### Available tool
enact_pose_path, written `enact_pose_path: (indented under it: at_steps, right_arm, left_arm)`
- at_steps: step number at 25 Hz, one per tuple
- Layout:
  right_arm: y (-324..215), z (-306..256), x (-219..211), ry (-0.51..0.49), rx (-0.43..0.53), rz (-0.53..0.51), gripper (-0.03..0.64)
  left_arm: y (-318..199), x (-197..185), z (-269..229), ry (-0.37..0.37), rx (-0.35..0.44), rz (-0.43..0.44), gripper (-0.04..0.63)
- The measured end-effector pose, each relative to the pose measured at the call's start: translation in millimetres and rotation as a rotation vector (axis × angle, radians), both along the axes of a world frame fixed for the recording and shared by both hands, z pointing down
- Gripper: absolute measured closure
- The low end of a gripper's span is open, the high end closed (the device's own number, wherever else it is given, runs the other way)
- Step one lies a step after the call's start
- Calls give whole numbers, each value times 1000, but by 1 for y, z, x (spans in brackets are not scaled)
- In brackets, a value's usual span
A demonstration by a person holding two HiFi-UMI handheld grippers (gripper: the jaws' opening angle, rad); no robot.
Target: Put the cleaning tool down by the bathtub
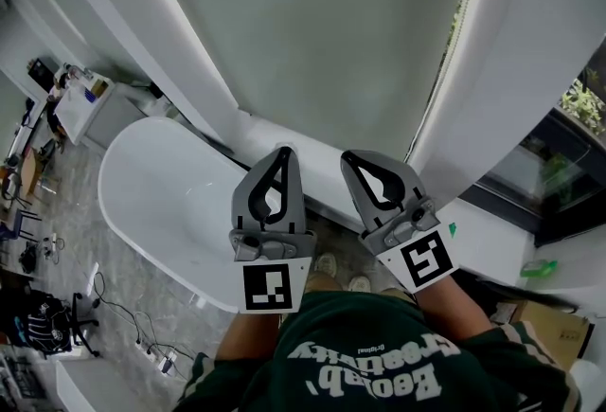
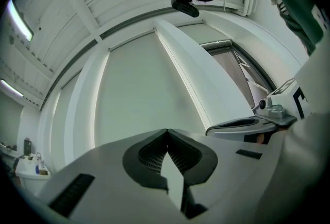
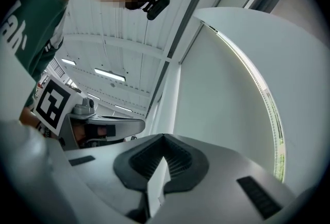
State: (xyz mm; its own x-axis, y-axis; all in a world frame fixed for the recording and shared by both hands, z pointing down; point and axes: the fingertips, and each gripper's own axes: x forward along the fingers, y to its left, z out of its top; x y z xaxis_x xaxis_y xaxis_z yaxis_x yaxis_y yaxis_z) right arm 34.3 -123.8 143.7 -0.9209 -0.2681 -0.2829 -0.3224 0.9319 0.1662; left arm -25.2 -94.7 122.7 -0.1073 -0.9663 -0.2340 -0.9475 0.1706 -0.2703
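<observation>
The left gripper (image 1: pixel 280 152) and right gripper (image 1: pixel 352 157) each have their jaws pressed together on nothing, raised side by side. The white bathtub (image 1: pixel 161 202) lies below, to their left. The cleaning tool cannot be picked out in any view.

A pale grey wall panel (image 1: pixel 312 22) fills the upper middle of the head view, flanked by white curved columns (image 1: pixel 516 69) edged with lit strips. At the right edge is a dark-framed window (image 1: pixel 559 188) with greenery (image 1: pixel 589 102) behind it, a small green object (image 1: pixel 538 266) on the white ledge below, and a cardboard box (image 1: pixel 547 320) lower still. At the upper left stands a cluttered white cabinet (image 1: pixel 93 112). A power strip (image 1: pixel 159 361) with cables lies on the marbled grey floor (image 1: pixel 104 268) at the lower left
</observation>
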Motion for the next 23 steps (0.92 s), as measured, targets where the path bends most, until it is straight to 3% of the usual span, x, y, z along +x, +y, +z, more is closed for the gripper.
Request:
enact_pose_path:
  at_steps: [5, 23]
  right_arm:
    - [-1, -2, 1, 4, 17, 10, 601]
    - [-9, 8, 0, 14, -1, 25, 601]
  left_arm:
    - [-4, 0, 4, 60, -5, 25, 586]
    - [-6, -1, 12, 55, -11, 35, 586]
